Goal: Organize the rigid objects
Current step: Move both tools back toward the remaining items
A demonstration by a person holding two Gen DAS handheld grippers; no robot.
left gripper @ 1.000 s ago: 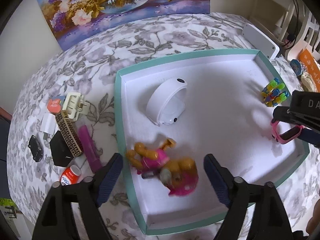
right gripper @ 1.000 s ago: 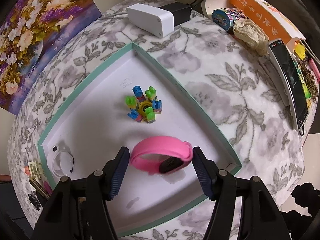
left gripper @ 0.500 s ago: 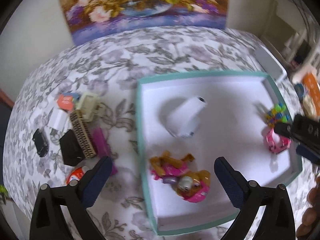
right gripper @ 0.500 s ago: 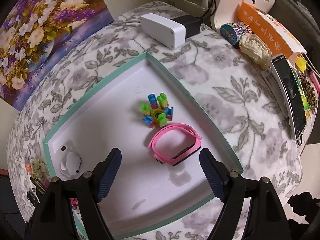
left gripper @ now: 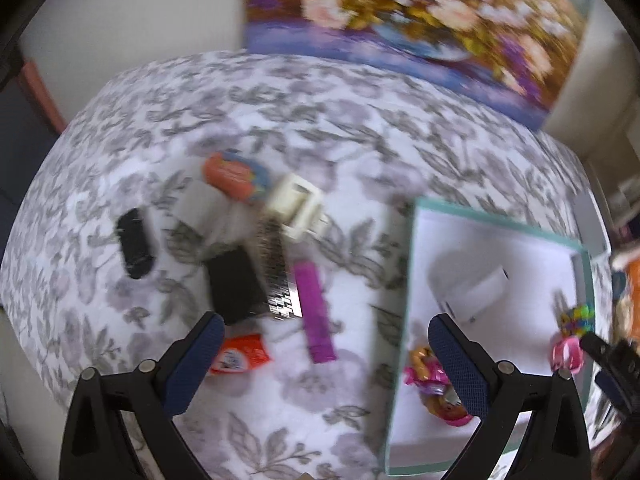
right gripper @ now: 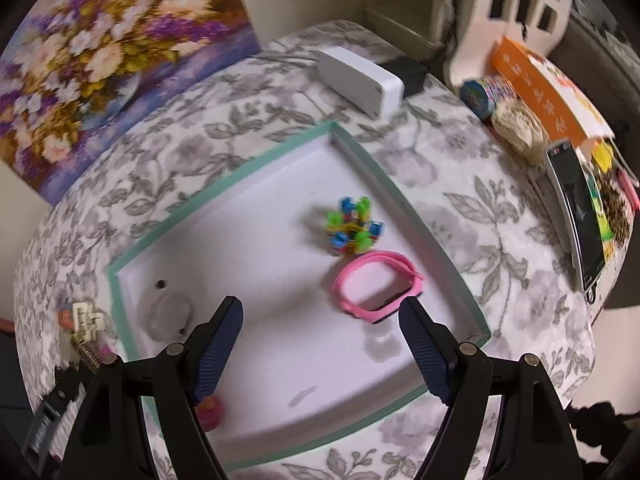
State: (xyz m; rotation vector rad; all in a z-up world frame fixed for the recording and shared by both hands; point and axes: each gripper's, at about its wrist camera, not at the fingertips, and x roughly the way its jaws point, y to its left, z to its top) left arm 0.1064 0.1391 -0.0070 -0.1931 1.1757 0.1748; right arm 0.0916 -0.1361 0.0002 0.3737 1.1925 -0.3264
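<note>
My left gripper (left gripper: 324, 332) hangs open over the floral cloth, left of the teal-rimmed white tray (left gripper: 405, 280). Below it lie a purple bar (left gripper: 314, 312), a patterned box (left gripper: 276, 276), a black box (left gripper: 236, 284) and a red-white little bottle (left gripper: 240, 354). A cream clip (left gripper: 296, 204) and an orange pack (left gripper: 234, 174) lie farther back. My right gripper (right gripper: 318, 308) is open above the tray (right gripper: 420, 224), holding nothing. The pink watch (right gripper: 380, 286) lies in the tray by the right fingertip, beside a colourful block toy (right gripper: 354, 226). A white round device (right gripper: 168, 312) sits at the tray's left.
A pink dog toy (left gripper: 432, 376) lies in the tray's near corner. A small black object (left gripper: 134, 242) sits at the far left of the cloth. Behind the tray are a white box (right gripper: 360, 74), a phone (right gripper: 576, 208), an orange carton (right gripper: 540, 80) and a flower painting (right gripper: 112, 60).
The left gripper swung left, from over the tray to over the loose items on the cloth. The right gripper opened, left the pink watch in the tray, and drew back.
</note>
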